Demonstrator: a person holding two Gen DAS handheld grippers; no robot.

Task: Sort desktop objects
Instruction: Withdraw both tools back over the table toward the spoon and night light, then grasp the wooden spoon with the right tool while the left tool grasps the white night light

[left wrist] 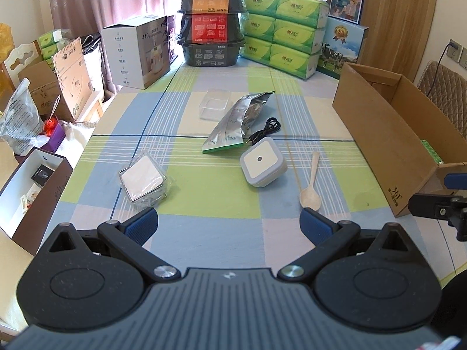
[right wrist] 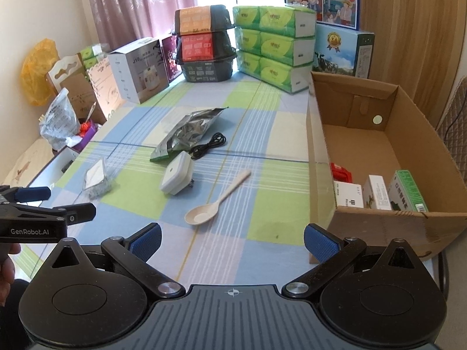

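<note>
On the checked tablecloth lie a wooden spoon [left wrist: 310, 182] [right wrist: 216, 200], a white square night-light plug [left wrist: 263, 161] [right wrist: 177, 176], a silver foil pouch [left wrist: 239, 122] [right wrist: 186, 131], a coiled black cable [left wrist: 264, 130] [right wrist: 209, 145], a clear packet holding a white pad [left wrist: 144, 176] [right wrist: 97, 178] and a clear plastic box [left wrist: 214, 104]. My left gripper [left wrist: 229, 226] stands open above the near table edge, empty. My right gripper [right wrist: 232, 240] is open too, just left of the cardboard box [right wrist: 420, 143] [left wrist: 388, 122], which holds several small cartons [right wrist: 379, 192].
Stacked black food trays [left wrist: 211, 26], green tissue packs [left wrist: 286, 35] and a white appliance box [left wrist: 140, 55] line the table's far end. A brown open gift box [left wrist: 32, 189] and bags sit off the left edge. A hand [right wrist: 7, 265] holds the left gripper.
</note>
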